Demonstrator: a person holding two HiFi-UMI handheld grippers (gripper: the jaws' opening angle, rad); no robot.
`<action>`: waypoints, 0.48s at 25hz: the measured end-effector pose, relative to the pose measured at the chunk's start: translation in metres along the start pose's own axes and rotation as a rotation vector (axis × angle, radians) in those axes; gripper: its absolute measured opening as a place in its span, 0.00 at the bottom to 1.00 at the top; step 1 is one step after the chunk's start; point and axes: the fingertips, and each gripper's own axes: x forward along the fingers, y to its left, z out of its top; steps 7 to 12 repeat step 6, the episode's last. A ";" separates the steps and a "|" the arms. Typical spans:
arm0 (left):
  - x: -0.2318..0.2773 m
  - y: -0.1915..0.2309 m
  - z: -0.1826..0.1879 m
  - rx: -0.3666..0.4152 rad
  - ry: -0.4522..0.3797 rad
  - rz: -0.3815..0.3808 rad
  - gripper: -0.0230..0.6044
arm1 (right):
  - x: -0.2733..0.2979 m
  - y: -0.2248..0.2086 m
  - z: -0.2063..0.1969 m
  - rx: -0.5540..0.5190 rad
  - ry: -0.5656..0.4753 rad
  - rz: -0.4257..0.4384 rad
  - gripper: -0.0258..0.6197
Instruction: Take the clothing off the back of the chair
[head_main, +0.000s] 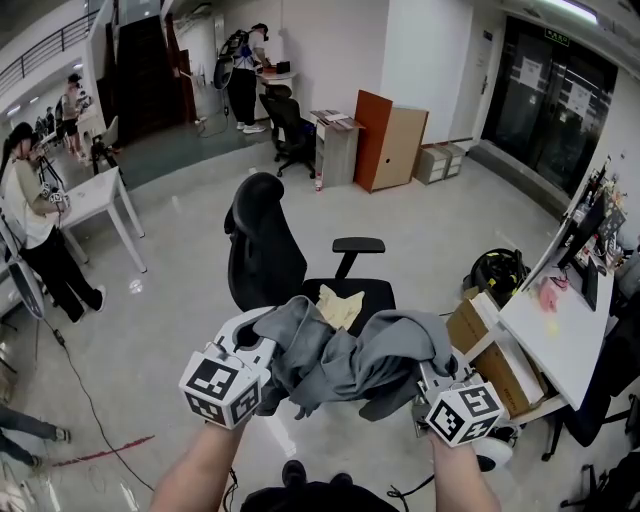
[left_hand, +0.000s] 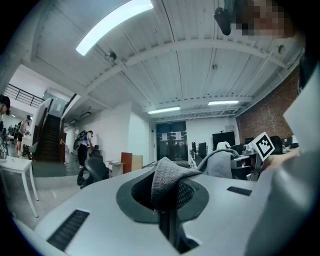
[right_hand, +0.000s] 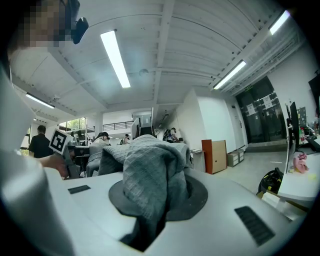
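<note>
A grey garment (head_main: 350, 360) hangs bunched between my two grippers, in front of and below the black office chair (head_main: 262, 250), clear of its backrest. My left gripper (head_main: 268, 352) is shut on one end of the cloth; in the left gripper view a grey fold (left_hand: 167, 180) sticks up from between the jaws. My right gripper (head_main: 428, 375) is shut on the other end; in the right gripper view thick grey fabric (right_hand: 150, 180) fills the jaws. A yellowish cloth (head_main: 340, 305) lies on the chair seat.
A white desk (head_main: 545, 340) with cardboard boxes (head_main: 490, 350) beneath it stands at right. A white table (head_main: 95, 195) and a person (head_main: 40, 240) are at left. An orange cabinet (head_main: 390, 140) and another chair (head_main: 290, 130) stand at the back.
</note>
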 end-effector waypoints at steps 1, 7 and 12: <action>0.000 0.000 0.001 0.001 0.000 0.001 0.06 | -0.001 -0.001 0.000 0.002 -0.002 -0.001 0.14; 0.001 -0.006 0.000 0.004 -0.001 0.004 0.06 | -0.007 -0.009 0.000 0.009 -0.009 -0.004 0.14; 0.001 -0.006 0.000 0.004 -0.001 0.004 0.06 | -0.007 -0.009 0.000 0.009 -0.009 -0.004 0.14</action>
